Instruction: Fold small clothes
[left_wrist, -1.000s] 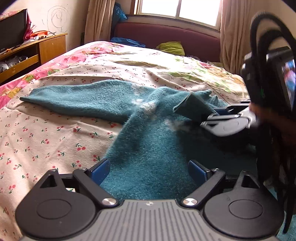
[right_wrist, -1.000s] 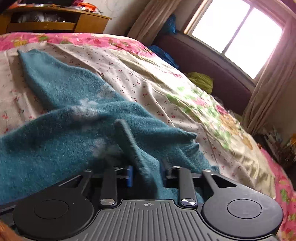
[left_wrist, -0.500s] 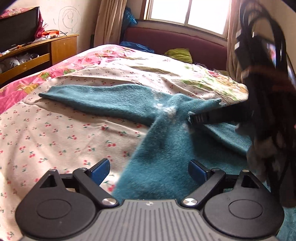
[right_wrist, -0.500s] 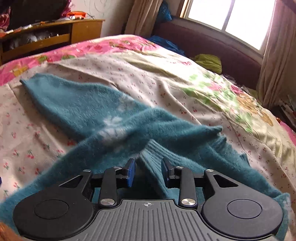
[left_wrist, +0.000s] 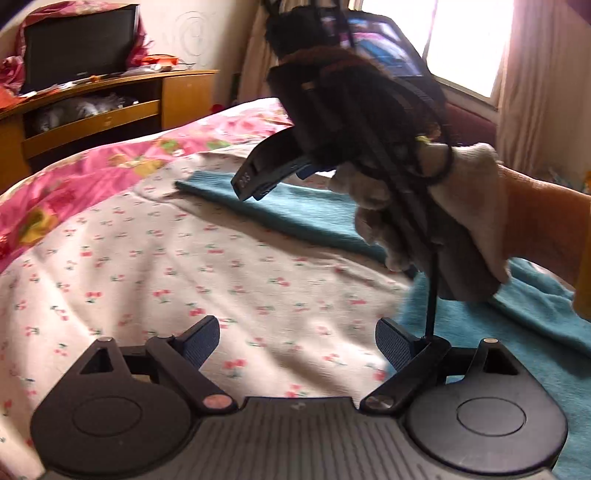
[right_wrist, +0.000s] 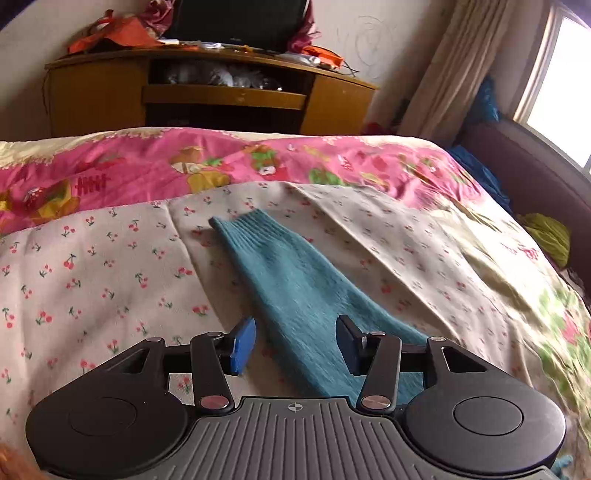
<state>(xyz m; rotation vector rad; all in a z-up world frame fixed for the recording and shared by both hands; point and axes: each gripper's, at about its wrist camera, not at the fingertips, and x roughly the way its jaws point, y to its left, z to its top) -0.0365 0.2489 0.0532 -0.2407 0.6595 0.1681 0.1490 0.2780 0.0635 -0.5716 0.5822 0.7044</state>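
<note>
The teal sweater (right_wrist: 295, 291) lies flat on the cherry-print bedspread (right_wrist: 92, 277), its sleeve running from centre frame toward the lower right in the right wrist view. The right gripper (right_wrist: 295, 343), jaws just opened and spread, hovers over that sleeve, pinching nothing. The left gripper (left_wrist: 297, 343) is spread wide over bare bedspread at lower centre of its own view.

Wooden TV stand (right_wrist: 207, 96) against wall, black screen (left_wrist: 77, 48) on top; pink floral quilt (right_wrist: 221, 162) over cherry-print sheet (right_wrist: 92, 288).
</note>
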